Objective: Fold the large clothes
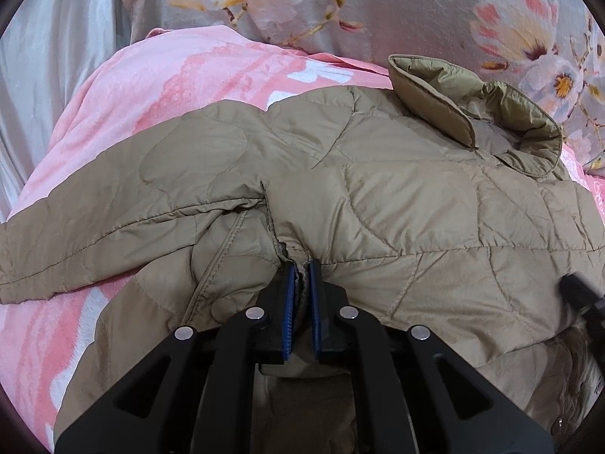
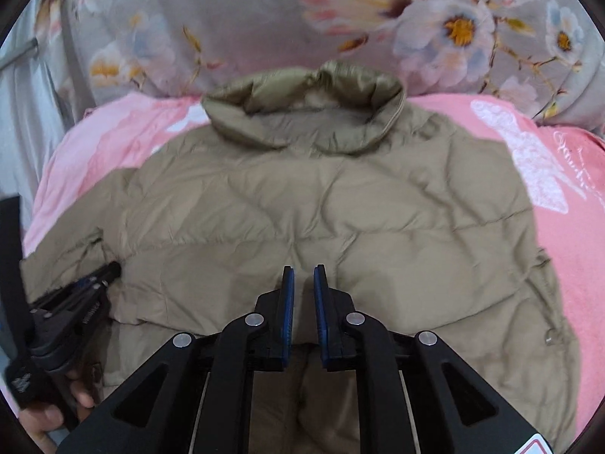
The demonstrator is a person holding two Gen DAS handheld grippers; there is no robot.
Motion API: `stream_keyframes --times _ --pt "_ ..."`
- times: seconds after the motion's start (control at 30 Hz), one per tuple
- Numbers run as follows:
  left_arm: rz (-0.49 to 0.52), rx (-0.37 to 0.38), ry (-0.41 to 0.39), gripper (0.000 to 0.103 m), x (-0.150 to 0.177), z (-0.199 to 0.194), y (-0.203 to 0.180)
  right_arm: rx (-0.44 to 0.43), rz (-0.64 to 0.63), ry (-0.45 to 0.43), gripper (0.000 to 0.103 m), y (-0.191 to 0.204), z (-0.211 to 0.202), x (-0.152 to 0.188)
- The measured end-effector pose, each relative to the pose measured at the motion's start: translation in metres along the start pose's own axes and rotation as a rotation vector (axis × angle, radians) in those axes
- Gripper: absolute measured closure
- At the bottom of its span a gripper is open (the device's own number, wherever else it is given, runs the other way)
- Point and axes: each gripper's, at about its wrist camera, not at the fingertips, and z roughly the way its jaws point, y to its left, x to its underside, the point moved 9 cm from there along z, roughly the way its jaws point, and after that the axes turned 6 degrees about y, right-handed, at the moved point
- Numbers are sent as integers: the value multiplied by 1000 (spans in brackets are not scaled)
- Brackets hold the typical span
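A pink blanket (image 2: 567, 265) covers the work surface, with flowered bedding (image 2: 245, 19) banked up behind it. On the blanket lies the garment under the task, a tan quilted jacket (image 2: 321, 208), spread back side up with its collar (image 2: 302, 106) at the far edge, against the flowered bedding. One sleeve (image 1: 94, 234) lies out to the left of the body in the left wrist view, resting partly on the blanket.

The left gripper (image 1: 301, 283) is closed almost fully, its blue pads pinching a ridge of jacket fabric close to where the sleeve meets the body. In the right wrist view this same tool shows at the left edge, down on the jacket, with a hand (image 2: 49, 412) on its handle.

The right gripper (image 2: 303, 283) hangs over the middle of the jacket's back. Its jaws stand only narrowly apart and nothing is between them; the fabric lies below the tips. This view is blurred, consistent with the tool being in motion.

Assessment: the work is at an early fold, the left side seized and the body otherwise still spread flat. The next move appears to call for the right gripper to take hold of its own side or hem, so both edges can be carried over together. The padded fabric is bulky and slippery-looking; a shallow pinch could slip.
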Motion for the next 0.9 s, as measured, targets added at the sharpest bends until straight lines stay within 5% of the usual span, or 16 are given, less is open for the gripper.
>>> stream_keyframes --times 0.7,0.8,0.87,0.9 --pt "-10 15 -4 92 0 0 0 96 -55 12 93 7 17 13" --pt "-92 92 -30 80 0 -9 12 95 -52 13 93 6 17 13" --pt "-188 165 -71 63 1 -28 33 95 -51 13 93 6 17 13" --pt "-228 154 -82 45 5 -38 49 95 -51 13 93 6 17 13"
